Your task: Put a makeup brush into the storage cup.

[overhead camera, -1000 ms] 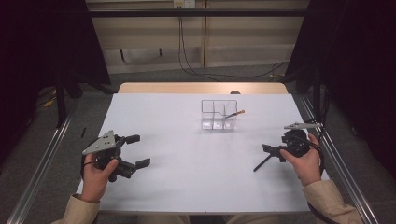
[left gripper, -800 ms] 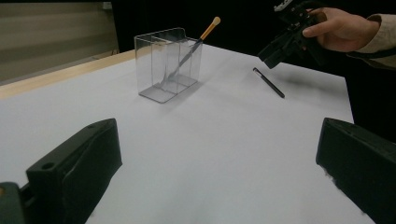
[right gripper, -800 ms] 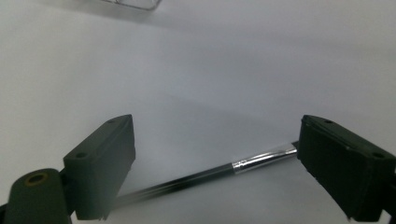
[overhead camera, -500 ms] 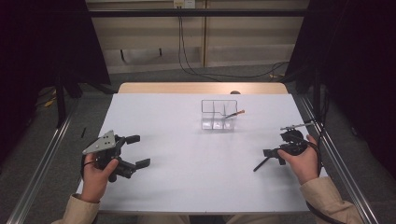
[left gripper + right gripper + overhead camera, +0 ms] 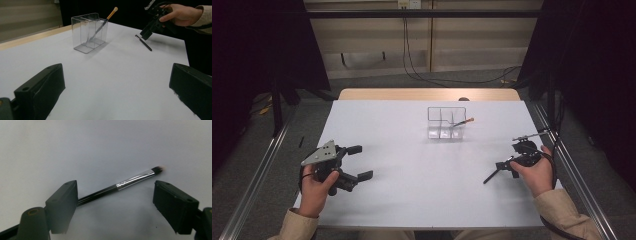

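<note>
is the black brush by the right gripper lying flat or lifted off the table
Lying flat. The black brush rests on the white table between the right gripper's jaws, which have just been closing but stand apart from it.

We wear beige sleeves (image 5: pixel 297 225). Our left hand-held gripper (image 5: pixel 354 162) is black, chunky-jawed, topped by a grey three-cornered plate (image 5: pixel 319 153). Our right hand-held gripper (image 5: pixel 503 167) is black too, with a dark cable (image 5: pixel 557 227) trailing at lower right.

You have a clear divided organizer (image 5: pixel 446 123) standing toward the far middle of the white table (image 5: pixel 412 200), with an orange-tipped brush (image 5: pixel 462 123) leaning in its right compartment. Cables (image 5: pixel 447 77) trail across the floor beyond.
</note>
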